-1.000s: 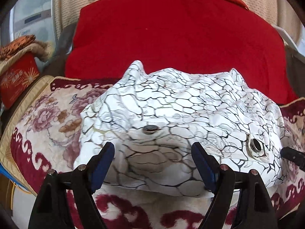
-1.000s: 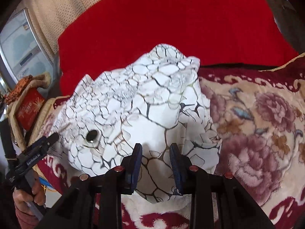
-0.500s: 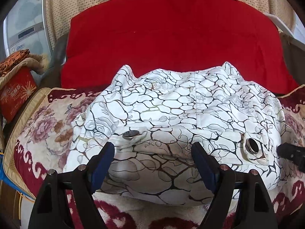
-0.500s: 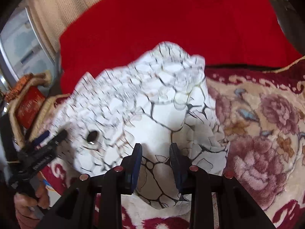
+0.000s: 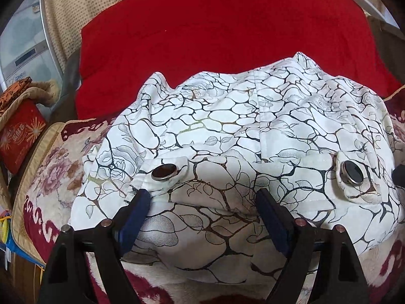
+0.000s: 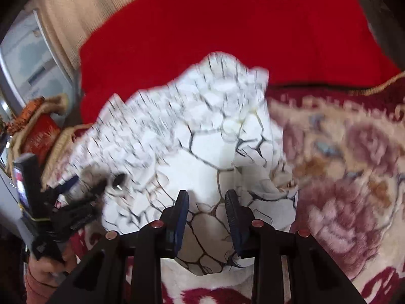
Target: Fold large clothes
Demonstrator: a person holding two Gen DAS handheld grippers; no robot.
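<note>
Shows a white garment (image 5: 227,126) with a black crackle print, heaped on a floral blanket (image 5: 50,172) in front of a red cushion (image 5: 215,25). Carries two dark metal-rimmed buttons on tabs, one (image 5: 164,171) beside the left pad, the other (image 5: 352,172) towards the right edge.

Offers little to read: gold lettering and starbursts on a red box (image 5: 20,136) at the far left, too small to make out. Nothing legible on the garment or on either tool.

Finds the left gripper (image 5: 202,195) spread wide and opening, with the near fold of the garment bulging up between the blue pads; no pinch to be seen. Finds the right gripper (image 6: 206,197) drawn narrow and clamped on a fold at the garment's right end, the cloth running through between the pads and hanging below.

Against a second ago: fills more of the left view, with the heap lower and flatter and the left button further left and down. Blurs in the right view, where the left tool, gripped by a hand (image 6: 48,266), now reaches the right-hand button.
</note>
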